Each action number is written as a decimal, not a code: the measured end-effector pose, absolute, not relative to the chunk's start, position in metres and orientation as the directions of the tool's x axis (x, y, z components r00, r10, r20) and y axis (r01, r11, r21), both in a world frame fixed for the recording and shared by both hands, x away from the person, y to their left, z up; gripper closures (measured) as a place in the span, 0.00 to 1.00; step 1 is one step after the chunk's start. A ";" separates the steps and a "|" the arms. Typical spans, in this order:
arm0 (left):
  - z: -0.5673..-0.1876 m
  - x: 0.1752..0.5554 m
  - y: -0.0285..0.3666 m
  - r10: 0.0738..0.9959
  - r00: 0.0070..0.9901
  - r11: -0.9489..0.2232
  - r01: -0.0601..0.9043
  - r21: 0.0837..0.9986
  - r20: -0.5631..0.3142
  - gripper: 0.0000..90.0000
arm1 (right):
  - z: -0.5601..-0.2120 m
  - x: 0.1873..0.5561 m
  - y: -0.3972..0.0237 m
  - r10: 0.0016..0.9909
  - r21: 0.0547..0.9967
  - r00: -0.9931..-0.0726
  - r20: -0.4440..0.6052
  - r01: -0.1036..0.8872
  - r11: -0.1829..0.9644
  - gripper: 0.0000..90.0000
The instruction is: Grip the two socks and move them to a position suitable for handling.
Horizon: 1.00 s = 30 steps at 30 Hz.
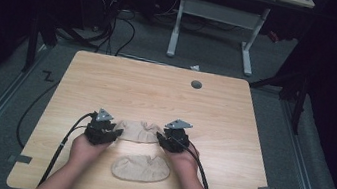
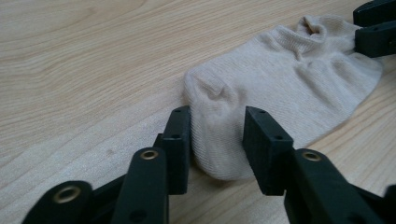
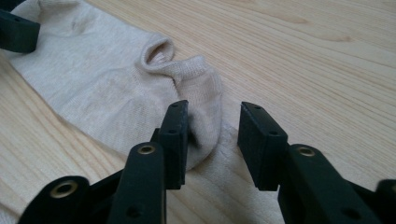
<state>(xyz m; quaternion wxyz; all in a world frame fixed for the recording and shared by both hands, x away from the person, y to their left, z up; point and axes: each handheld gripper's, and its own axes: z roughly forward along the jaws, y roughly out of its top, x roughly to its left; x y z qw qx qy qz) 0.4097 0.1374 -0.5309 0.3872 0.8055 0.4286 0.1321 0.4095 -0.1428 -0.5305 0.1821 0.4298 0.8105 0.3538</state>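
Observation:
Two beige ankle socks lie on the wooden table [image 1: 156, 93]. The far sock [image 1: 138, 131] stretches between my two grippers; the near sock [image 1: 140, 168] lies flat between the person's wrists. My left gripper [image 1: 110, 128] stands at the far sock's left end. Its jaws [image 2: 217, 135] straddle the rounded tip of the sock [image 2: 289, 79], which lies flat and unsqueezed. My right gripper [image 1: 166, 138] is at the other end, by the cuff opening. There the sock [image 3: 93, 79] touches only one jaw, and bare wood shows in the gap of the gripper [image 3: 212, 130].
A grey round cap [image 1: 196, 84] sits in the table near its far edge. Beyond the table stand a white desk frame [image 1: 177, 25] and loose cables on the dark floor. Black cables trail from both grippers toward the front edge.

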 end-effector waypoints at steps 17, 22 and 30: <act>-0.529 0.407 0.135 0.794 0.598 -0.331 0.582 0.743 -0.115 0.94 | -0.532 0.407 -0.141 0.801 0.739 -0.599 -0.010 0.535 0.409 0.94; -0.528 0.406 0.135 0.798 0.592 -0.326 0.580 0.747 -0.112 0.95 | -0.532 0.408 -0.142 0.795 0.740 -0.607 -0.014 0.528 0.416 0.94; -0.523 0.402 0.133 0.787 0.607 -0.321 0.558 0.765 -0.112 0.97 | -0.531 0.407 -0.144 0.792 0.747 -0.610 -0.023 0.516 0.419 0.94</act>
